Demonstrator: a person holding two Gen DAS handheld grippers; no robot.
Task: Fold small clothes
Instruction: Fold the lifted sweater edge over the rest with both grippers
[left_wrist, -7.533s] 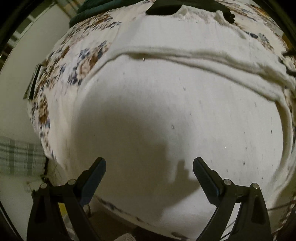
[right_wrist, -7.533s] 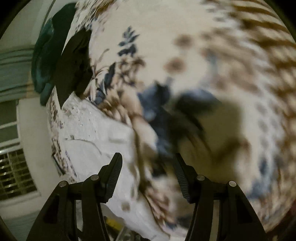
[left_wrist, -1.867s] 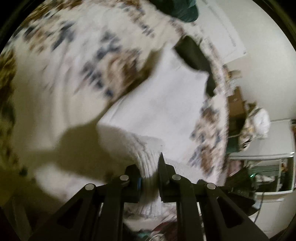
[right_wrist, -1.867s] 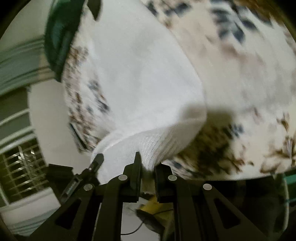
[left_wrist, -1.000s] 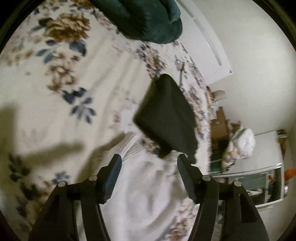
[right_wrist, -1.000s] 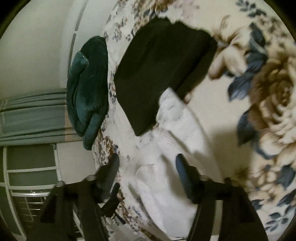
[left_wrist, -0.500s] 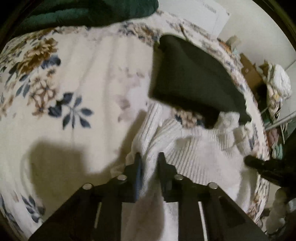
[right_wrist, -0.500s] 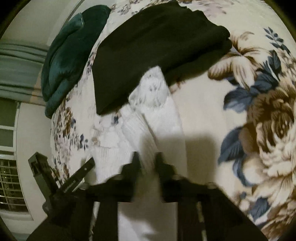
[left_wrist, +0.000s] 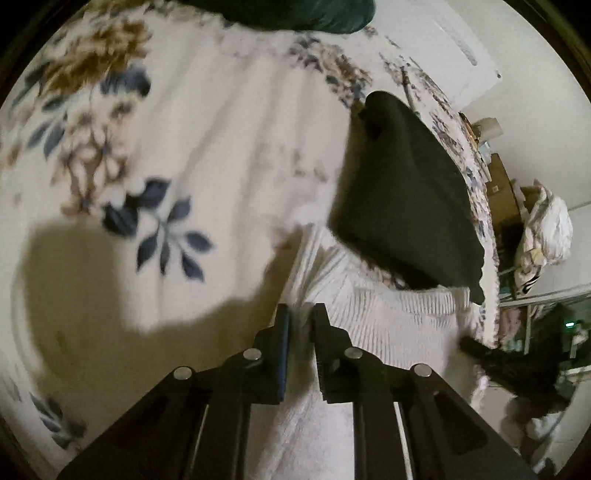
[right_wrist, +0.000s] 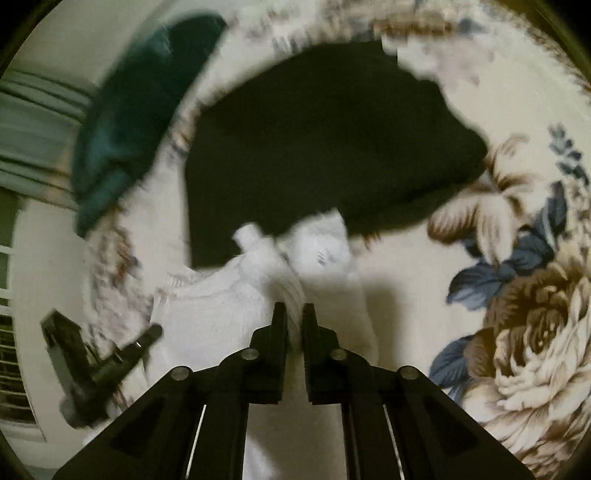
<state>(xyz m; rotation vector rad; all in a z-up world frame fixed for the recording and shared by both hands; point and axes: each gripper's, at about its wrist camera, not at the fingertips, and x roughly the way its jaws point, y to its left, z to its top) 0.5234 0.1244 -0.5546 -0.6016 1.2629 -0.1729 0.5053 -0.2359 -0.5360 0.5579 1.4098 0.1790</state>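
Observation:
A white ribbed knit sweater (left_wrist: 388, 317) lies on the floral bedspread (left_wrist: 203, 129), its far end against a folded black garment (left_wrist: 402, 192). My left gripper (left_wrist: 301, 314) pinches the sweater's left edge; the knit fills the narrow gap between its pads, and the jaws are opening slightly. In the right wrist view, my right gripper (right_wrist: 293, 310) grips a ribbed fold of the same sweater (right_wrist: 221, 310) just short of the black garment (right_wrist: 325, 140). Its jaws are also easing open, with the fabric still between them.
A dark green cushion or bundle (left_wrist: 295, 14) sits at the far side of the bed, also seen as a green shape (right_wrist: 136, 110) near the curtains. Boxes and a white bag (left_wrist: 543, 229) stand beyond the bed's right edge. Bedspread (right_wrist: 517, 295) stretches to the right.
A second ago both grippers hung open above the sweater's end. They have since come down and closed on the white knit, one at each side.

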